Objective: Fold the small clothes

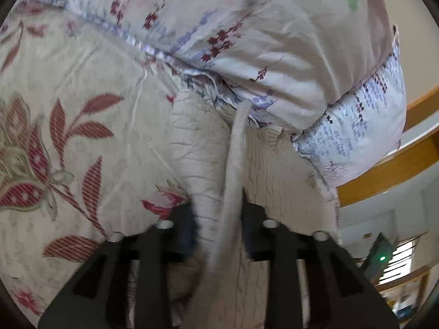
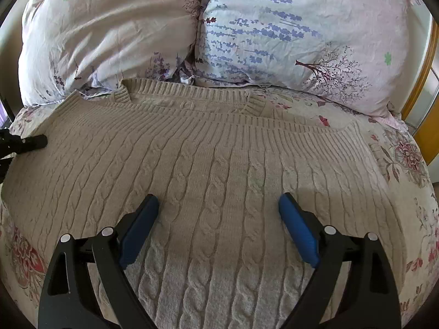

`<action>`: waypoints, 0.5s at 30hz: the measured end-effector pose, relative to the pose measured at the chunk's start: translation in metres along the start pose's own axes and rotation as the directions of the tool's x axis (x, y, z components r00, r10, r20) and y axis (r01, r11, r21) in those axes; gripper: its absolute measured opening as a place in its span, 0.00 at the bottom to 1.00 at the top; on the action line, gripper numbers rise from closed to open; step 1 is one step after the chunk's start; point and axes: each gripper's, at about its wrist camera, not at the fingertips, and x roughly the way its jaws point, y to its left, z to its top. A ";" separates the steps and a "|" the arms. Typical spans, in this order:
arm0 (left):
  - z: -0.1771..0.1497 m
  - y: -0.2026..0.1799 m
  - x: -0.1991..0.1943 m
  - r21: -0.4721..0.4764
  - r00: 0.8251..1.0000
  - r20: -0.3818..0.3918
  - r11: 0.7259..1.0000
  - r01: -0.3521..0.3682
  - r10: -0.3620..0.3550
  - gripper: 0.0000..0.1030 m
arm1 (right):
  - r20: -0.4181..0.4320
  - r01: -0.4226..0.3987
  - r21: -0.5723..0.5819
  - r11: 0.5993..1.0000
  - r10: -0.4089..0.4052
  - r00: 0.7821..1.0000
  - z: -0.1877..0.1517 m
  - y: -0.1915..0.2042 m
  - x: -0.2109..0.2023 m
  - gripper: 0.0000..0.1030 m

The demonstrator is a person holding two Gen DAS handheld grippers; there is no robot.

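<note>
Pinching the sweater's (image 2: 208,164) left edge, the left gripper (image 1: 218,219) should lift evenly; the right gripper (image 2: 219,213) hovers released over its near middle on the bed (image 2: 406,170).

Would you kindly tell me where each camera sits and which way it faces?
Left wrist: on the left gripper, facing down along its fingers, pinching a raised sweater edge; bedspread and pillows beyond.
Right wrist: on the right gripper, open above the flat sweater, facing the pillows; the left gripper's tip shows at left.
Shared: sweater, pillows, bedspread.
</note>
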 end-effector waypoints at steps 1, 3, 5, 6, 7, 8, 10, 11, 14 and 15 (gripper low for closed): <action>0.001 0.001 -0.001 -0.017 1.000 0.002 1.000 0.014 -0.014 0.21 | -0.001 -0.005 0.001 1.000 0.005 1.000 0.001 0.000 0.000 0.89; 0.003 -0.005 -0.005 -0.023 0.998 0.012 0.998 0.058 -0.058 0.19 | -0.003 -0.038 0.018 0.999 0.038 0.999 0.002 -0.005 -0.002 0.89; 0.004 -0.017 -0.010 -0.003 0.995 0.025 0.996 0.094 -0.094 0.18 | -0.002 -0.083 0.048 0.995 0.083 0.997 0.004 -0.011 -0.005 0.89; 0.004 -0.024 -0.012 0.010 0.993 0.031 0.994 0.110 -0.110 0.18 | 0.002 -0.113 0.072 0.991 0.113 0.994 0.004 -0.016 -0.007 0.89; 0.004 -0.033 -0.014 0.027 0.990 0.040 0.991 0.131 -0.132 0.17 | 0.011 -0.146 0.097 0.985 0.145 0.989 0.005 -0.021 -0.011 0.89; 0.004 -0.040 -0.015 0.037 0.988 0.045 0.989 0.144 -0.145 0.17 | 0.018 -0.170 0.117 0.978 0.169 0.985 0.005 -0.027 -0.013 0.89; 0.002 -0.057 -0.015 0.057 0.982 0.053 0.982 0.179 -0.183 0.17 | 0.029 -0.190 0.139 0.972 0.188 0.982 0.006 -0.035 -0.018 0.89; 0.000 -0.063 -0.015 0.062 0.979 0.056 0.979 0.195 -0.198 0.16 | 0.033 -0.195 0.142 0.971 0.192 0.981 0.006 -0.039 -0.019 0.89; -0.005 -0.085 -0.012 0.078 0.963 0.055 0.963 0.260 -0.264 0.16 | 0.061 -0.215 0.165 0.963 0.208 0.976 0.004 -0.055 -0.028 0.89; -0.006 -0.093 -0.010 0.087 0.958 0.053 0.957 0.278 -0.283 0.16 | 0.077 -0.236 0.179 0.955 0.225 0.971 0.004 -0.063 -0.032 0.89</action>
